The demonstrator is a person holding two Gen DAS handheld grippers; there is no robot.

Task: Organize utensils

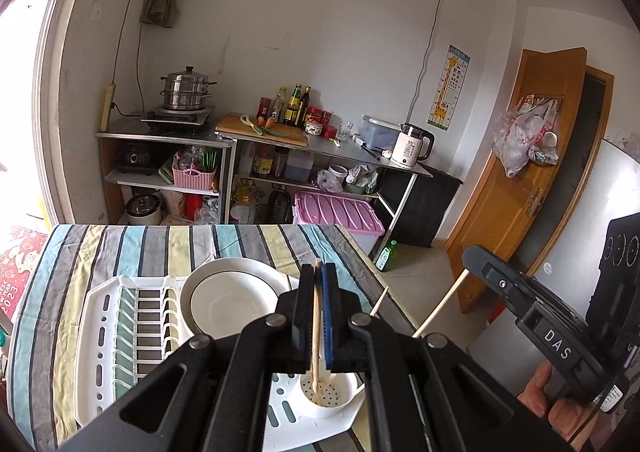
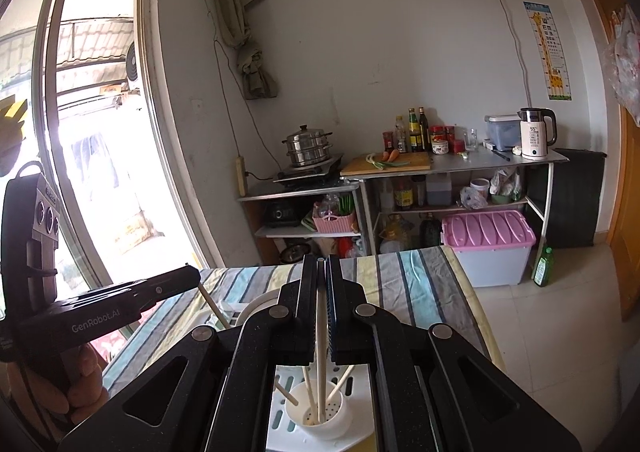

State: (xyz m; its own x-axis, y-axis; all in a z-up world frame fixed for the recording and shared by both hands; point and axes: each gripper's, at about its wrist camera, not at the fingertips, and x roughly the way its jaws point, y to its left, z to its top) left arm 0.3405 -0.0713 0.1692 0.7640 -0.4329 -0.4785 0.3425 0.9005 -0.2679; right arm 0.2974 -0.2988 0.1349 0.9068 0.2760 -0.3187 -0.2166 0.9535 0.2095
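Left tool (image 1: 319, 276) clamping chopstick (image 1: 317, 324), over holder cup (image 1: 326, 396) at rack edge (image 1: 96, 292)

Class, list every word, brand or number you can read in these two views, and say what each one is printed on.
"DAS": side of the right gripper, seen from the left wrist.
"GenRobot.AI": side of the left gripper, seen from the right wrist.
"55": front of the white kettle.
"2023": red poster.
Giraffe wall chart and bottle labels: too small to read.
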